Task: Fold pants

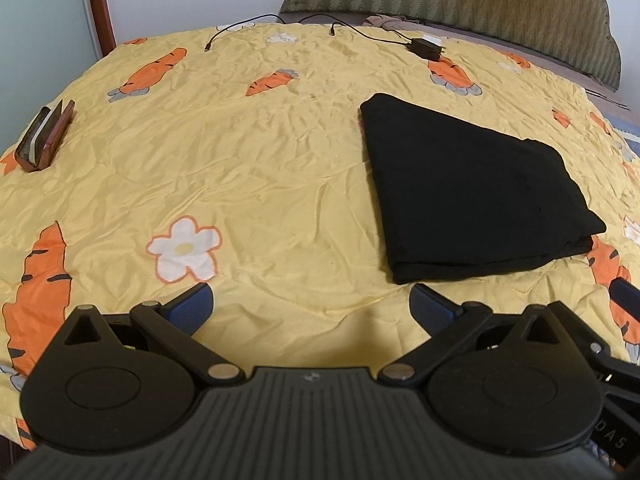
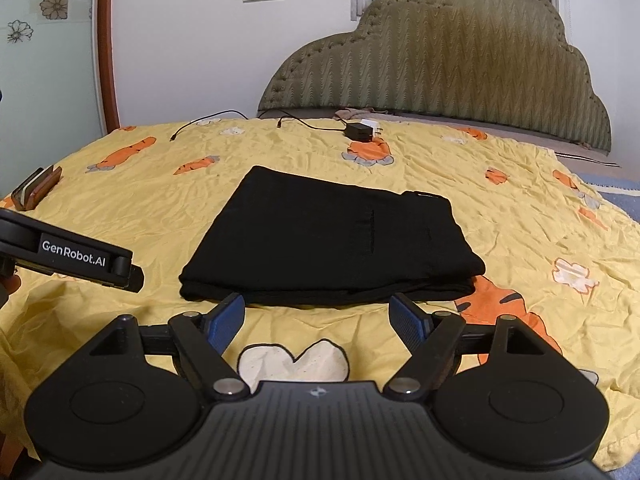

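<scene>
- Pants [image 2: 332, 240]: black, lying on the bed [image 2: 520, 220] as a compact folded stack, several layers visible along the near edge.
- Location: in the right wrist view, centred just beyond the right gripper [image 2: 318, 314]; in the left wrist view, to the right of and beyond the left gripper [image 1: 312, 304].
- Right gripper: jaws apart, nothing between the pads; the near edge of the stack lies just past the fingertips, not touching as far as can be seen.
- Left gripper: jaws apart and empty, over bare quilt, with the stack's near left corner close to its right finger.
- Task state, as a judgement: the folding looks complete or nearly so; the outline is neat, though the far right edge is slightly uneven.
- Handling, as a judgement: the fabric looks soft, limp and light, with no stiffness of its own. Layers are likely to slide on each other and on the smooth quilt.
- Recommended hold: pinch all layers together at the near folded edge, one gripper near each corner, so that the stack lifts without opening.
- Other items: charger [image 2: 358, 130] with cables at the far side; a brown case [image 1: 46, 136] at the far left, well apart from the pants.
</scene>
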Available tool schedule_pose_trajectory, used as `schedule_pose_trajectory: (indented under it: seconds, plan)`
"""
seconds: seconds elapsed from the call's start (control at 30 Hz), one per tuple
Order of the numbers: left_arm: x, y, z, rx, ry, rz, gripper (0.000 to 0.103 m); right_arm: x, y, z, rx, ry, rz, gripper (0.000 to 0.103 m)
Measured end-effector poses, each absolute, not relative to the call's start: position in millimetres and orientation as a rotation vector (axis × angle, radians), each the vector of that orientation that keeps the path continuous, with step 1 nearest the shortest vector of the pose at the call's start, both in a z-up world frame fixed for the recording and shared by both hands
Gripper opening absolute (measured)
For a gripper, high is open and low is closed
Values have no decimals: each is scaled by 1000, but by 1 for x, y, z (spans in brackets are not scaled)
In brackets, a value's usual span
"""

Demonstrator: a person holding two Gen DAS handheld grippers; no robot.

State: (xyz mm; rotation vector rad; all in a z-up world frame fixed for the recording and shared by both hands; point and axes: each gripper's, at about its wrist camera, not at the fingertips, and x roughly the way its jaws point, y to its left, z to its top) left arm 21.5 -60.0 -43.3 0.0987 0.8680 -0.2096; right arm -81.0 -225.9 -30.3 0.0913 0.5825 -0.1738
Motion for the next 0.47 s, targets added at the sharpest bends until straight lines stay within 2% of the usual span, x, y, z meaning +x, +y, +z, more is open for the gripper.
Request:
schedule_pose_trajectory:
  seconds: [0.47]
  plan:
    - [17, -56, -39, 141, 828, -183, 103, -83, -216, -28, 62, 588, -164, 79]
